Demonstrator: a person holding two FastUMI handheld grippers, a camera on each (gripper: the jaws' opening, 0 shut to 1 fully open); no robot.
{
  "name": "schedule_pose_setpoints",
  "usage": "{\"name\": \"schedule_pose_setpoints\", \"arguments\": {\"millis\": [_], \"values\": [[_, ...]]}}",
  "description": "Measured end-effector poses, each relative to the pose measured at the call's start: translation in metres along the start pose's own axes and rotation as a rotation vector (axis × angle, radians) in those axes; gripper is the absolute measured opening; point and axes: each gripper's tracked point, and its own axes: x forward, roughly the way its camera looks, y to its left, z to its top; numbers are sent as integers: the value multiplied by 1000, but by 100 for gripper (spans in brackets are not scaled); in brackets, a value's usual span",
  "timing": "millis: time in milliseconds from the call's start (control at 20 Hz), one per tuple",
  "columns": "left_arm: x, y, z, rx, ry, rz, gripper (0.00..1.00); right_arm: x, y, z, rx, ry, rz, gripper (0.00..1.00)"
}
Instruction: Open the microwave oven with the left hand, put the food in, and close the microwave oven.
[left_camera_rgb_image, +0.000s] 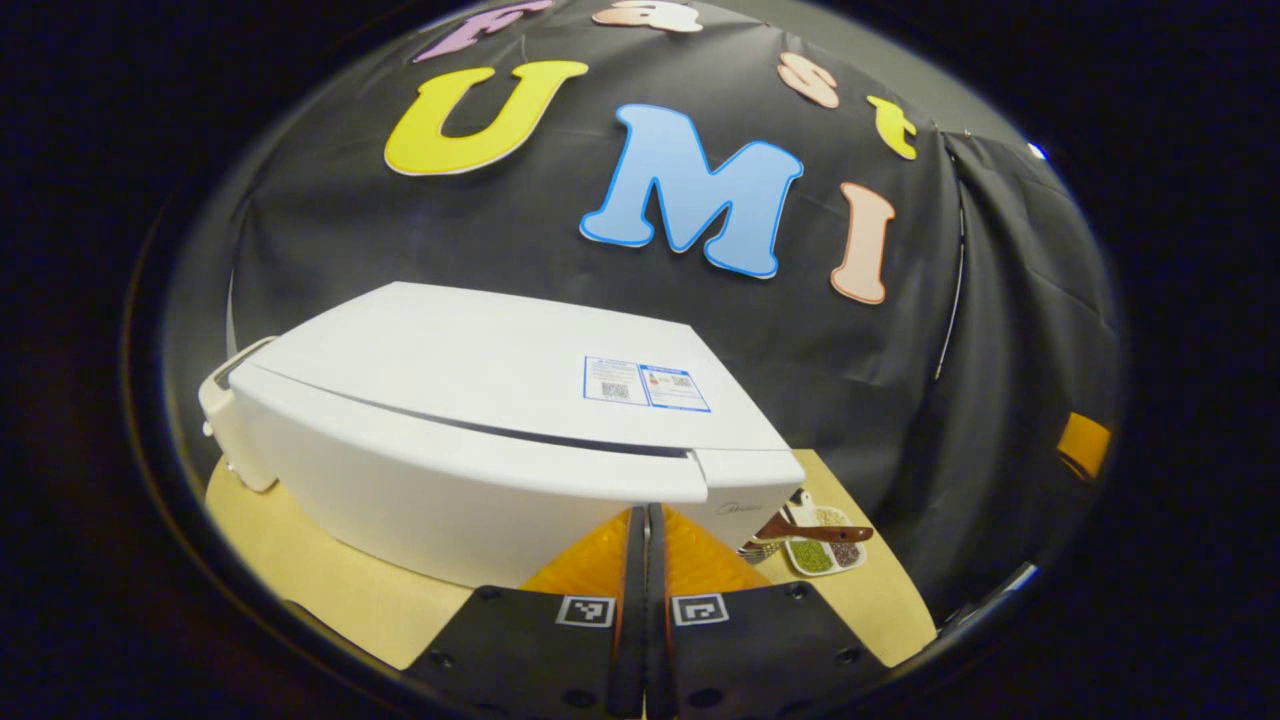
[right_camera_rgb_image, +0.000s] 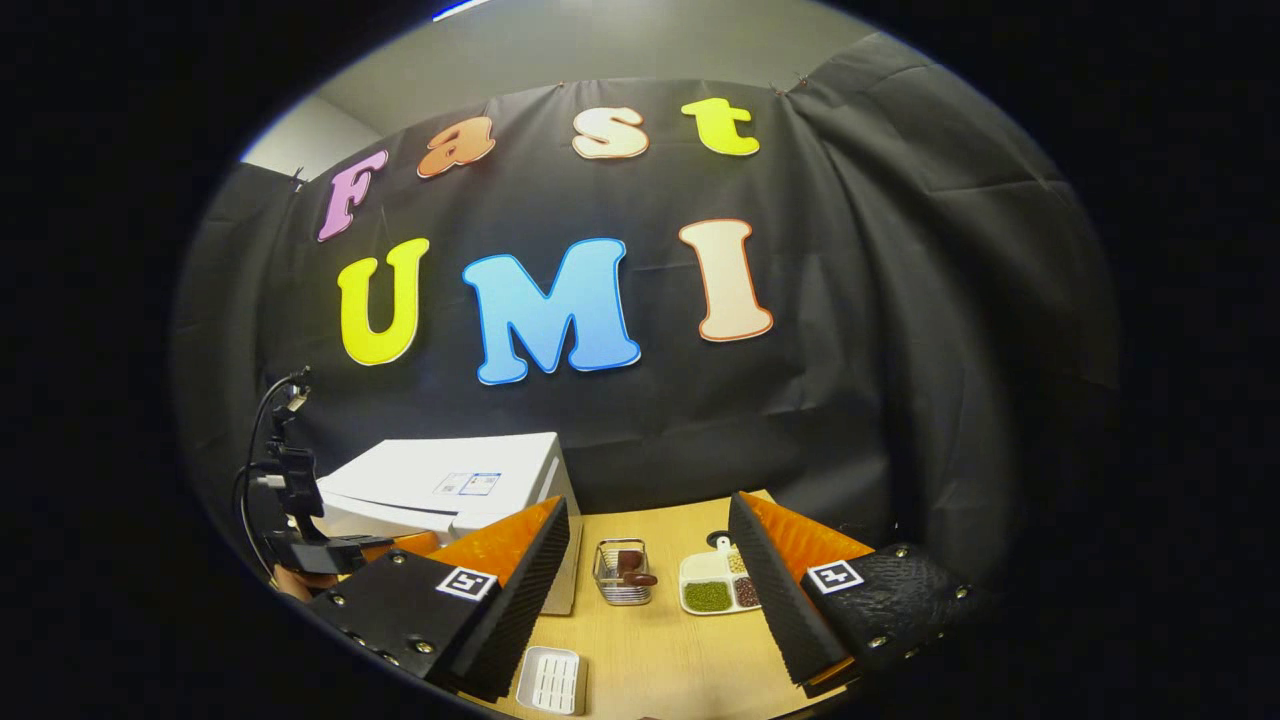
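The white microwave (left_camera_rgb_image: 480, 420) stands on the wooden table with its door closed. My left gripper (left_camera_rgb_image: 645, 512) is shut, nothing visible between its fingers, and its tips are right at the lower right of the microwave's front. A white divided plate of beans and grains (left_camera_rgb_image: 825, 548) lies to the right of the microwave, with a brown handle (left_camera_rgb_image: 815, 530) across it. In the right gripper view the same plate (right_camera_rgb_image: 715, 590) sits on the table ahead of my right gripper (right_camera_rgb_image: 648, 502), which is wide open and empty. The microwave (right_camera_rgb_image: 450, 480) is at the left.
A wire basket (right_camera_rgb_image: 623, 572) holding a brown item stands beside the plate. A small white ridged tray (right_camera_rgb_image: 553, 680) lies near the table's (right_camera_rgb_image: 660, 650) front. The left gripper's body with its cable (right_camera_rgb_image: 295, 520) hangs in front of the microwave. Black cloth walls close the back and right.
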Motion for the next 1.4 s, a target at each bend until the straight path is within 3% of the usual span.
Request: {"name": "schedule_pose_setpoints", "arguments": {"millis": [400, 600, 750, 900, 1150, 1200, 1350, 1400], "values": [[9, 3, -4, 28, 4, 22, 7, -23, 31, -6, -19, -3, 42, 97], [12, 5, 1, 58, -6, -15, 7, -39, 37, -3, -35, -21, 29, 97], [-1, 19, 15, 125, -40, 22, 8, -50, 43, 4, -39, -40, 19, 97], [-57, 18, 60, 149, -156, 16, 7, -58, 51, 15, -53, -68, 19, 97], [-195, 27, 164, 193, -428, 54, 7, -68, 81, 67, -16, -137, 49, 97], [-223, 31, 186, 197, -487, 65, 14, -71, 89, 80, -21, -154, 57, 97], [-291, 38, 228, 223, -576, 87, 94, -77, 114, 114, -36, -190, 81, 96], [-305, 43, 230, 240, -587, 103, 95, -80, 123, 122, -37, -198, 89, 97]]}}
